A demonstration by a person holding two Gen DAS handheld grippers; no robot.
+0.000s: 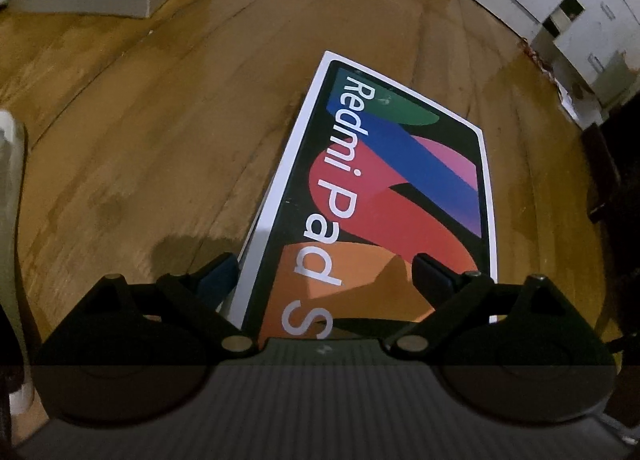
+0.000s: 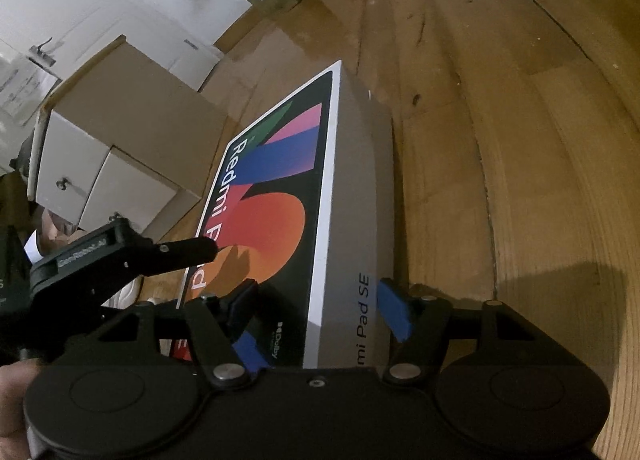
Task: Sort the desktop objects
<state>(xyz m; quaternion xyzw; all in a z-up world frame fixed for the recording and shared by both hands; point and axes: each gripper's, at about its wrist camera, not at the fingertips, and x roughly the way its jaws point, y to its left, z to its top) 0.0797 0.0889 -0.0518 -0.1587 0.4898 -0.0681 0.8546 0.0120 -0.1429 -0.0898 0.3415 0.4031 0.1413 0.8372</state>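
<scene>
A flat tablet box (image 1: 384,195) printed "Redmi Pad SE" is seen lying face up on the wooden surface (image 1: 140,163), slightly skewed. The left gripper (image 1: 324,272) is held over the box's near end with its fingers (image 1: 430,272) spread wide apart, nothing being clamped. The right gripper (image 2: 316,308) is set astride the box's near right edge, its blue-padded fingers (image 2: 394,310) parted on either side without visibly pressing on it.

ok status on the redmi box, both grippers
Left gripper open, straddling the near end of the Redmi Pad box. Right gripper open, jaws either side of its near corner, no pad pressing. Nothing in the way on the wooden tabletop.
</scene>
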